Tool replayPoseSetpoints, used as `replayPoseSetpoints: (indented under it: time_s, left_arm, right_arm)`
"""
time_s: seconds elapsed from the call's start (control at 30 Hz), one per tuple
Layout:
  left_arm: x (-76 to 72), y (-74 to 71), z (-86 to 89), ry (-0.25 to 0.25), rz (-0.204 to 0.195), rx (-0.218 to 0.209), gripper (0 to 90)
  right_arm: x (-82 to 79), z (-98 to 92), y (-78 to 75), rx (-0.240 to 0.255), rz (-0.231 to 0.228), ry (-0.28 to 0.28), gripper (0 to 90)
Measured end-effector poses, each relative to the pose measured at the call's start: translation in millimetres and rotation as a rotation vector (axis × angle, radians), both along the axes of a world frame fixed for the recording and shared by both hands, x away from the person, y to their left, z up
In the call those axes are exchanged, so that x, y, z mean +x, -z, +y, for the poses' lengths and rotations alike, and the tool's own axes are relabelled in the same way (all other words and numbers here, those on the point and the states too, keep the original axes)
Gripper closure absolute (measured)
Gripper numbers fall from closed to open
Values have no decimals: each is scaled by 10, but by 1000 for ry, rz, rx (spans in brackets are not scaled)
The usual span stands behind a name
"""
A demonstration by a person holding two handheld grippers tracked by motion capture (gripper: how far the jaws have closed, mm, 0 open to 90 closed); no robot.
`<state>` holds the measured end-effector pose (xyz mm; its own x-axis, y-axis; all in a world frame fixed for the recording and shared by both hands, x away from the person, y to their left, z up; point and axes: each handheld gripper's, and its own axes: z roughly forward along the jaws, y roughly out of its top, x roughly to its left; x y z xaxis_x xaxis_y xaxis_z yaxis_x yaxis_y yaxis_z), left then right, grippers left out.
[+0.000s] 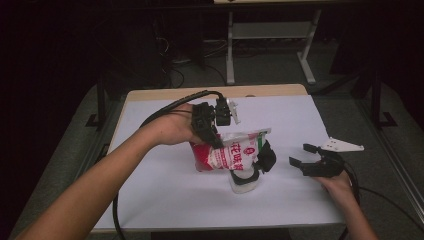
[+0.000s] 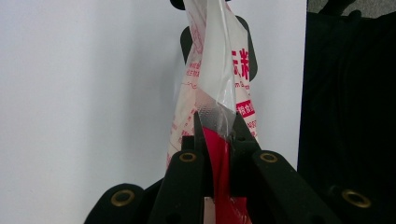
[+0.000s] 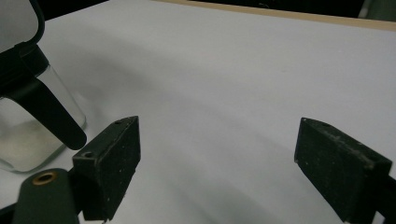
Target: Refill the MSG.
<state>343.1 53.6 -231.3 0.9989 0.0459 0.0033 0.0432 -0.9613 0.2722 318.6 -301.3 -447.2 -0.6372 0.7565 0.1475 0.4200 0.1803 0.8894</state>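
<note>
My left fingers (image 2: 215,140) were pinched tight on the bottom edge of the red-and-white bag (image 2: 212,88), its red seam and clear film caught between the two black pads at the lower middle of the left gripper view. In the high view the left gripper (image 1: 214,131) sat just left of the frame's centre, holding that bag (image 1: 231,152) tipped over the glass jar (image 1: 244,181), whose black lid (image 1: 266,156) stood swung open at the bag's right edge. The bag's mouth seemed to reach the jar's opening, though I could not tell for sure from that angle.

My right fingers (image 3: 217,172) stood wide apart with nothing between them, only bare white surface (image 3: 243,84) ahead. The jar (image 3: 35,140) appeared at the left edge of the right gripper view, pale powder lying in its bottom. In the high view the right gripper (image 1: 306,156) hovered at the right of the frame, near the jar but apart from it, low over the surface (image 1: 165,195).
</note>
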Motion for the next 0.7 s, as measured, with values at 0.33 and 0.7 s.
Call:
replayPoseSetpoints:
  time_s: [0.33, 0.7]
  left_arm:
    - [-2, -12, -32, 8, 2, 10, 864]
    - [-9, -40, -55, 11, -3, 16, 864]
  right_arm:
    - [0, 1, -1, -1, 0, 0, 140]
    - [0, 1, -1, 0, 0, -1, 140]
